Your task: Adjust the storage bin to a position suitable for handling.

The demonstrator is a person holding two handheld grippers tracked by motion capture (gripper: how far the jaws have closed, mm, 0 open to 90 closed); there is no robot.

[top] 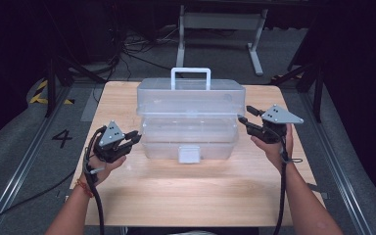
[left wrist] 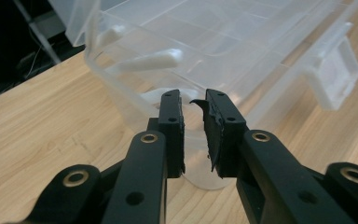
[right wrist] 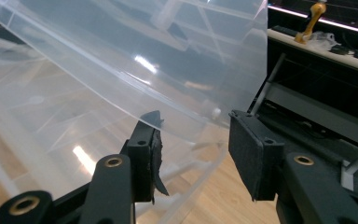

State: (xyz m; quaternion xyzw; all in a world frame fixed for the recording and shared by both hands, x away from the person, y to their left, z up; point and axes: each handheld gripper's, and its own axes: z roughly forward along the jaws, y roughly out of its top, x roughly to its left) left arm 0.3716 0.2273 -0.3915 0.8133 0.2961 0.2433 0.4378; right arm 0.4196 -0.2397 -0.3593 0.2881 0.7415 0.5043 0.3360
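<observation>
Toolbox [top: 190, 120], the clear plastic one with the white handle [top: 191, 77] standing up on top, is sitting squarely between the two tongs on the wooden table [top: 186, 196], its long axis running straight from one hand across to the other. Left gripper [top: 133, 137] is hovering just off the box's lower left end, jaws nearly together with a narrow gap and nothing pinched; in the left gripper view the box's rounded corner is lying just ahead of the tips. Right gripper [top: 245, 114] is sitting higher, at the upper tier's right end, jaws standing apart; in the right gripper view the clear wall is running across in front of the near jaw, but I cannot tell whether a pad is pressing it. Both hands are looking about equally near. White front latch [top: 189, 153] is facing the person, between the two tongs.
</observation>
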